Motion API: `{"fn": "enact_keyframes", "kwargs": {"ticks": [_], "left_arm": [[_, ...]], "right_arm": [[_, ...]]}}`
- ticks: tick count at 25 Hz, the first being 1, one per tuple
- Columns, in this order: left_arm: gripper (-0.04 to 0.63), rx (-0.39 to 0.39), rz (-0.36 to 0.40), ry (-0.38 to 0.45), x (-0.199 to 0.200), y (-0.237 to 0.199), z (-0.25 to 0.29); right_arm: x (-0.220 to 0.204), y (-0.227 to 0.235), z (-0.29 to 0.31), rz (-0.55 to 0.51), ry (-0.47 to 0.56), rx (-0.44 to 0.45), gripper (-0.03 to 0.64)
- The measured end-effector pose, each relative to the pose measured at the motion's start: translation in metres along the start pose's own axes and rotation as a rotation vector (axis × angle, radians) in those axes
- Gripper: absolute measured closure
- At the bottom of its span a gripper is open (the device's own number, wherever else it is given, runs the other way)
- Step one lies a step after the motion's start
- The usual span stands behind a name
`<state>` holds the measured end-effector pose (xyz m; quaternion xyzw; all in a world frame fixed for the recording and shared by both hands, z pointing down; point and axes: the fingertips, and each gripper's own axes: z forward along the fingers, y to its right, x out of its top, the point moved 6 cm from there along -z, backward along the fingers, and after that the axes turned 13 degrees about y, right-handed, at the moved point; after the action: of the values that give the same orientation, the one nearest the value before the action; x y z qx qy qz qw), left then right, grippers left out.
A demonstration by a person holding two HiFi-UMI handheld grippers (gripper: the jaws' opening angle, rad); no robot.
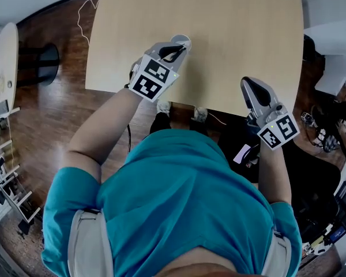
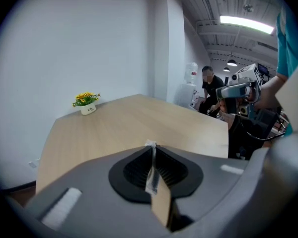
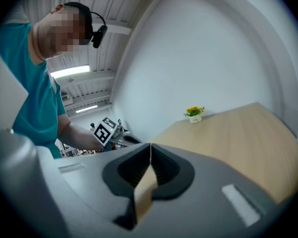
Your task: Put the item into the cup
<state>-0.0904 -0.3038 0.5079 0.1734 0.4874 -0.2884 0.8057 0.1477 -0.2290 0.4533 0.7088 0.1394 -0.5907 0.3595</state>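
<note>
The person's teal shirt (image 1: 179,195) fills the foreground of the head view, with both arms reaching out to the pale wooden bench (image 1: 236,27). The left gripper (image 1: 177,51) hangs right at a white cup (image 1: 183,38), whose rim is partly hidden behind it. Its fingers are clamped on the item (image 2: 151,175), a thin, pale, flat strip, perhaps a small sachet, standing on edge between the pads. It looks light and flimsy, likely to bend or slip, so a hold across its flat faces near the middle suits it. The right gripper (image 1: 252,88) waits at the bench's near edge, fingers together and empty.
</note>
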Motion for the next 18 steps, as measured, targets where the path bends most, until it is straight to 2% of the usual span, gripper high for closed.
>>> {"fn": "enact_keyframes", "kwargs": {"ticks": [8, 18], "left_arm": [[0.566, -0.081, -0.02, -0.098, -0.018, -0.018, 0.026], [0.566, -0.145, -0.045, -0.189, -0.027, -0.027, 0.05]], "right_arm": [[-0.005, -0.005, 0.015, 0.008, -0.021, -0.001, 0.615], [-0.008, -0.003, 0.021, 0.024, -0.033, -0.008, 0.615]]}}
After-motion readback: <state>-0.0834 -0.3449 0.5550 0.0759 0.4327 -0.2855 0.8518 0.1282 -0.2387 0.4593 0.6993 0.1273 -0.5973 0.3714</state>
